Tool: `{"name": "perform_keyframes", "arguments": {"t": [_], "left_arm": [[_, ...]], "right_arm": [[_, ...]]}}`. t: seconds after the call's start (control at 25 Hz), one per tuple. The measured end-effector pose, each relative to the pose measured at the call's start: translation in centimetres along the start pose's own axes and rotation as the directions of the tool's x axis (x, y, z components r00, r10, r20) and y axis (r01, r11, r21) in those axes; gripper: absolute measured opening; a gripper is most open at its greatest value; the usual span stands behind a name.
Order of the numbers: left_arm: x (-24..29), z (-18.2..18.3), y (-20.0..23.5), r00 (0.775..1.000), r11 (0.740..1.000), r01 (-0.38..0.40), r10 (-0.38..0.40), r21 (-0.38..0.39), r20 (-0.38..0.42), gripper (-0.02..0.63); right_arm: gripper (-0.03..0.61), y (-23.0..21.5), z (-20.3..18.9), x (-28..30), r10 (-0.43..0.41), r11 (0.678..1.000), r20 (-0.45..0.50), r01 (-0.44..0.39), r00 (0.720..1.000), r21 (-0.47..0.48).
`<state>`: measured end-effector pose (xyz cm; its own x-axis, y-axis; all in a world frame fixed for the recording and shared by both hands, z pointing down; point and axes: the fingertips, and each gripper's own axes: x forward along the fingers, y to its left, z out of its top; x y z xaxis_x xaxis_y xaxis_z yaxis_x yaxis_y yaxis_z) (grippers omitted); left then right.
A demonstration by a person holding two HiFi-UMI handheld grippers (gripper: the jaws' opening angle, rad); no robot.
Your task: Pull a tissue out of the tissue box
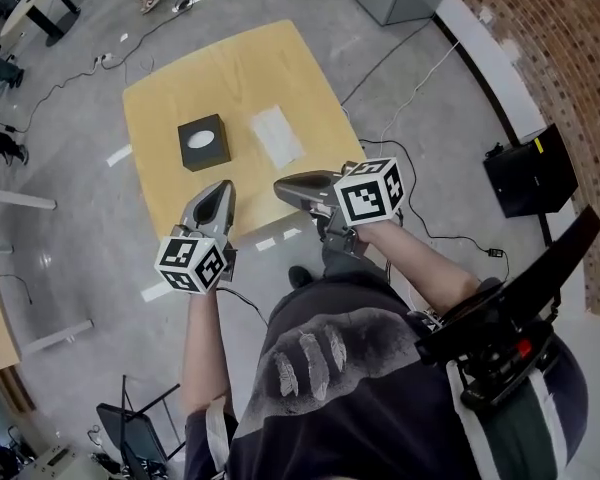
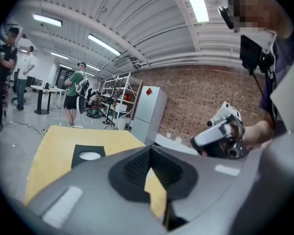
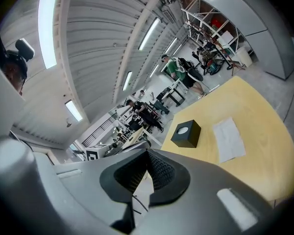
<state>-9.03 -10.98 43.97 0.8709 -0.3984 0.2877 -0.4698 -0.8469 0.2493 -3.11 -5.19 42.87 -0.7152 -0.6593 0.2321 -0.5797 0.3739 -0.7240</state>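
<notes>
- While both grippers hang by the near edge of the wooden table (image 1: 240, 68), the left gripper (image 1: 220, 190) has its jaws pressed together, with nothing between them.
- The right gripper (image 1: 283, 186) has its jaws together too, empty.
- The black tissue box (image 1: 202, 142) stands on the table, well apart from both grippers, with white showing in its oval top opening.
- A flat white tissue sheet (image 1: 277, 135) lies near the box, not touching it.
- The left cube (image 1: 192, 262) and right cube (image 1: 370, 190) carry black-and-white square markers; any print on the box is too small to read.
</notes>
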Motion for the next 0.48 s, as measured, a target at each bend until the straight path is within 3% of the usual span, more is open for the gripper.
{"name": "perform_keyframes", "arguments": {"t": [0.16, 0.32, 0.48], "left_arm": [[-2.0, -0.4, 1.1, 0.999, 0.999, -0.021, 0.022, -0.038, 0.032, 0.0], [-1.5, 0.1, -0.1, 0.997, 0.995, 0.014, -0.006, -0.099, 0.079, 0.0], [-0.3, -0.6, -2.1, 0.995, 0.992, 0.066, -0.057, -0.112, 0.083, 0.0]], "right_arm": [[-0.003, 1.6, -1.1, 0.6, -0.019, 1.0, -0.009, 0.019, 1.0, -0.01], [-0.003, 2.0, -1.3, -0.5, -0.056, 0.998, -0.017, 0.056, 0.998, 0.007], [-0.003, 1.7, -1.5, -1.8, -0.079, 0.997, 0.001, 0.079, 0.997, 0.009]]}}
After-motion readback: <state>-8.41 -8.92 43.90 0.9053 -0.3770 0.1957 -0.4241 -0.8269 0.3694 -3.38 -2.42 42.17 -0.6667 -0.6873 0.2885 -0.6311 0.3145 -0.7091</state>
